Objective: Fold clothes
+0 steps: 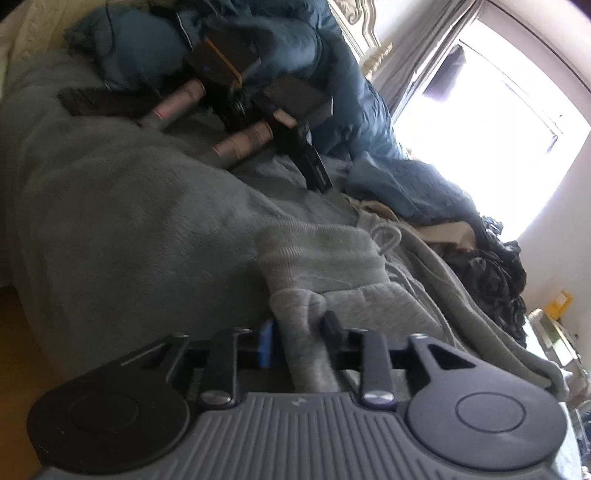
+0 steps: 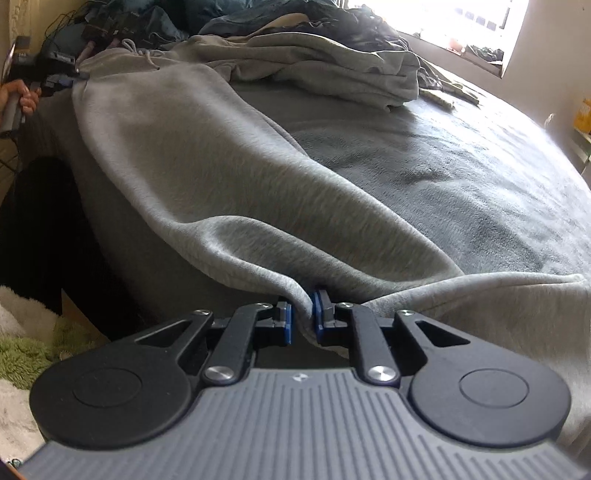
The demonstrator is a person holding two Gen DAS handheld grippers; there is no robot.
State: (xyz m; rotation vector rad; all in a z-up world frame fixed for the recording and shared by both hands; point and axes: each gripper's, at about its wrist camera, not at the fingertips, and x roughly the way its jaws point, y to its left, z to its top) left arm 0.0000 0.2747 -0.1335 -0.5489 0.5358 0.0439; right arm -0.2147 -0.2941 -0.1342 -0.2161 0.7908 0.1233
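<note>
Grey sweatpants (image 2: 207, 177): spread lengthwise along the bed (image 2: 461, 177) edge, waistband toward 11 o'clock. Right gripper (image 2: 302, 319): jaws clenched on a fabric fold at the near end. Left gripper (image 1: 301, 332): jaws around the ribbed waistband (apparently pinching; view blurred). Clothes heap (image 2: 332, 48): 12 o'clock, near the window (image 2: 461, 22).

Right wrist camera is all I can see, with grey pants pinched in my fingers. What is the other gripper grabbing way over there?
Observer: The left gripper has the ribbed band of the grey pants bunched between its fingers.
Operator: Anything behind it?
Observer: Two tools with pink handles lie on the blanket.
Operator: And further back?
Observer: A carved white frame stands beyond a blue quilt.
</note>
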